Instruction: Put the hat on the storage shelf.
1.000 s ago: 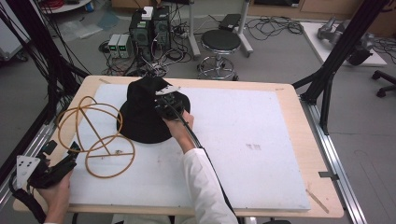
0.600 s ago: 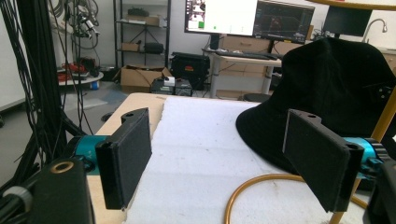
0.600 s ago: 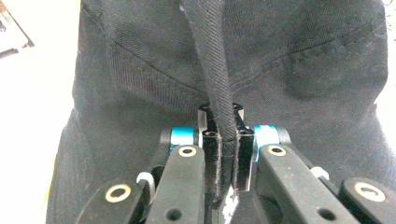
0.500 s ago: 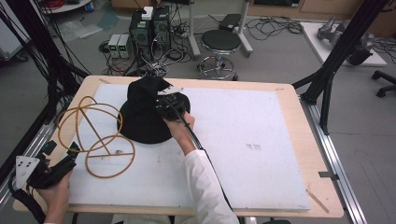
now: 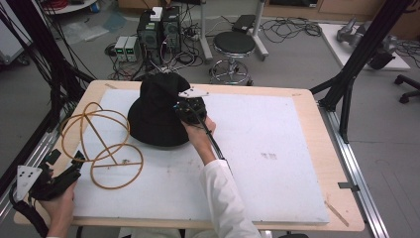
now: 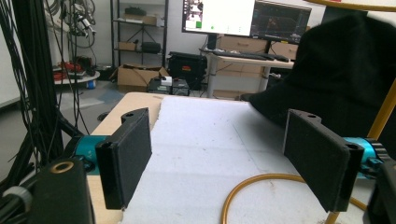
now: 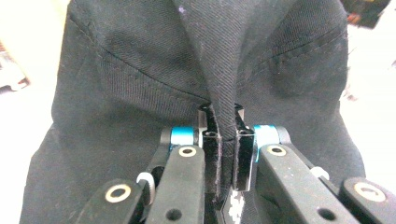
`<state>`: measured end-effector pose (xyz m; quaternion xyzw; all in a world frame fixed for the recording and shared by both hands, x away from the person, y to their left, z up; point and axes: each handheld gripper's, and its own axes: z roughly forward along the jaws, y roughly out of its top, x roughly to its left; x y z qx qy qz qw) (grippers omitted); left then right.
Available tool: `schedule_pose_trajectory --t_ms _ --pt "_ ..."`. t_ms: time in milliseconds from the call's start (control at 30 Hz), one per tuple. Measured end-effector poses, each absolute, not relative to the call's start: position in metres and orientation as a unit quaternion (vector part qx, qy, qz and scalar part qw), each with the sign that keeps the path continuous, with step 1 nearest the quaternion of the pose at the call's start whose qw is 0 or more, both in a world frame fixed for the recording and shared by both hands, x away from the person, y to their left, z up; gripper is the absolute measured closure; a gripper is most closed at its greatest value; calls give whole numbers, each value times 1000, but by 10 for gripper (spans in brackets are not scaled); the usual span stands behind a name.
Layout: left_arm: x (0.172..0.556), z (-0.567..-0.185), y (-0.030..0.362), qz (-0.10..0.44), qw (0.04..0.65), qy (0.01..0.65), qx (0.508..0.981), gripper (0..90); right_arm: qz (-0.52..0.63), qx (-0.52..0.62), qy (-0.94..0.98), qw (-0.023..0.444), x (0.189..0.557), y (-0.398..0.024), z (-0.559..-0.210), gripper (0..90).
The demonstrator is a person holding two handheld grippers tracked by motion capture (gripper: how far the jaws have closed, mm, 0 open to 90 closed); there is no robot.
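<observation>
Hat [image 5: 156,116], black fabric, is seen on the white surface [image 5: 277,163], left of centre toward the far edge, its crown pulled upward. A fold of its cloth is pinched between the pressed-together jaws of the right tool [image 7: 223,154]; in the high view that tool [image 5: 187,110] is placed at the hat's right side, gripped by a hand in a white sleeve. Wire frame [image 5: 101,144], yellow loops, is lying just left of the hat. Left tool [image 6: 224,158] is held with jaws spread wide and nothing between them, near the surface's front left corner [image 5: 59,176].
</observation>
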<state>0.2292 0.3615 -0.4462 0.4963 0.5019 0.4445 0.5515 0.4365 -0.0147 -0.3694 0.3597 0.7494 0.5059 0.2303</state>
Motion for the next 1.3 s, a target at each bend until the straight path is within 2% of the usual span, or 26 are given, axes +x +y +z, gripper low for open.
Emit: schedule_pose_trajectory --t_ms 333,667,1033,1300 --pt "229 -446 360 448 549 501 498 238 566 353 696 267 419 -49 -331 863" --pt "229 -446 360 448 547 501 499 238 619 330 655 282 391 -75 -298 863" --pt "229 -446 360 448 548 501 499 238 680 281 624 263 364 -74 -267 863" --pt "229 -446 360 447 548 502 498 238 705 263 610 247 354 -70 -258 863"
